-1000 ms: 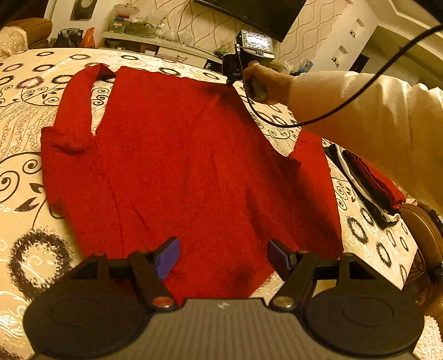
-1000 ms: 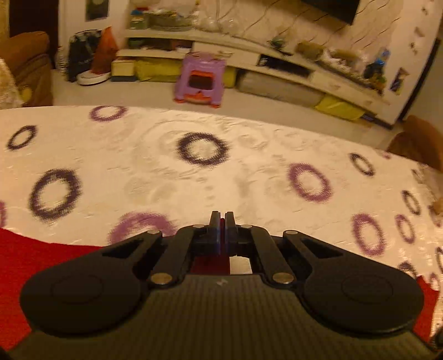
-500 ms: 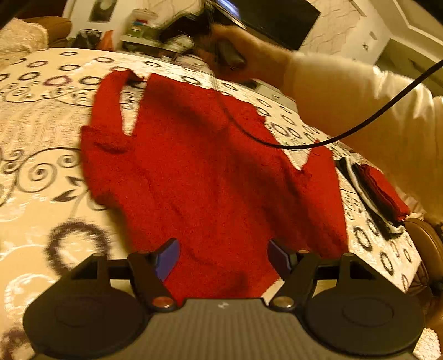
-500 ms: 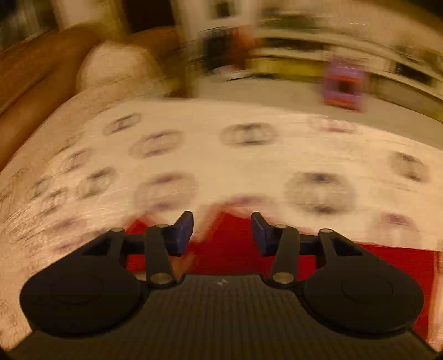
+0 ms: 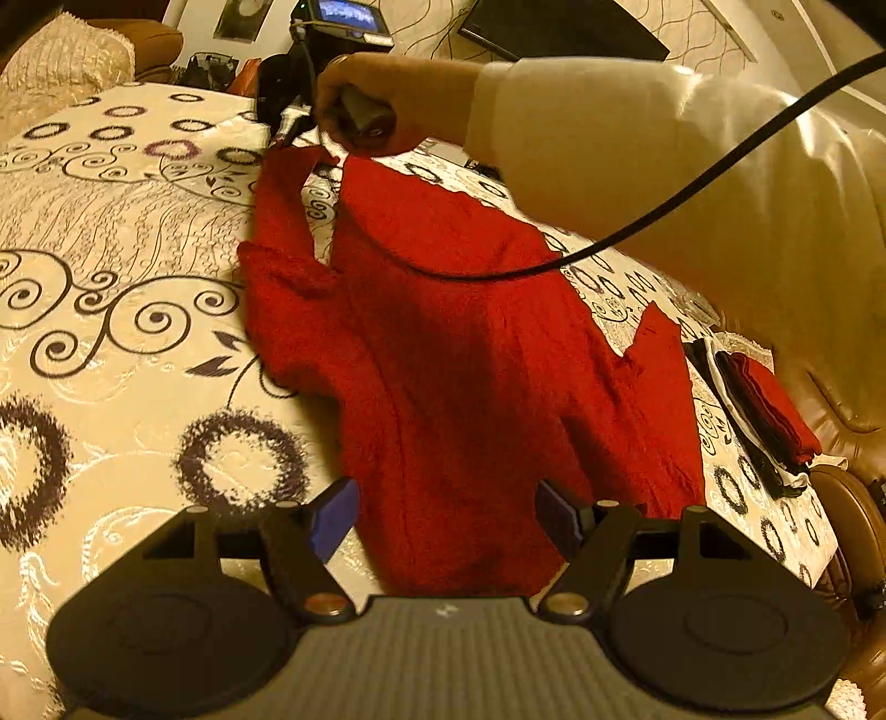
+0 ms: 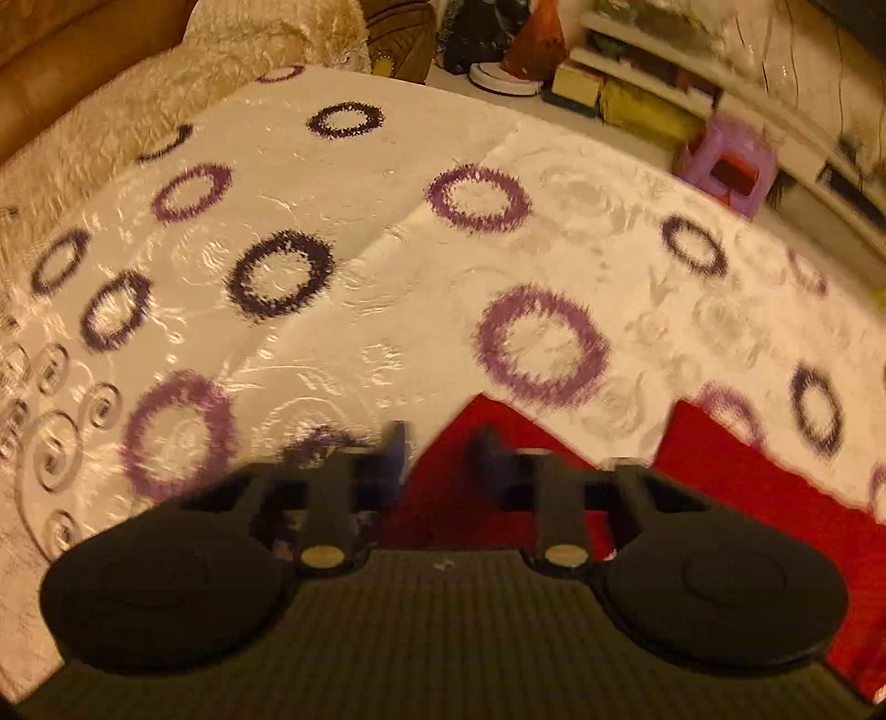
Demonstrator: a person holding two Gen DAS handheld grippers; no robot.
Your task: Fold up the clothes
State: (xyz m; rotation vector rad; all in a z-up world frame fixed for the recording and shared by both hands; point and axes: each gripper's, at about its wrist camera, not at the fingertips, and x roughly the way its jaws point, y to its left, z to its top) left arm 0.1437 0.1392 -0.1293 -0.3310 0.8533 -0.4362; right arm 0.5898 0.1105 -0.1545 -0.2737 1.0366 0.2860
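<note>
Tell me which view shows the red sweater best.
The left wrist view: the red sweater lies spread on the patterned bedspread, body and both sleeves visible. The right wrist view catches only two red corners at its lower edge, partly behind the gripper.

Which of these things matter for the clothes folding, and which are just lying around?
For the job: red sweater, stack of folded clothes, patterned bedspread underneath.
Just around: purple stool, fluffy cushion, television, cluttered shelves.
</note>
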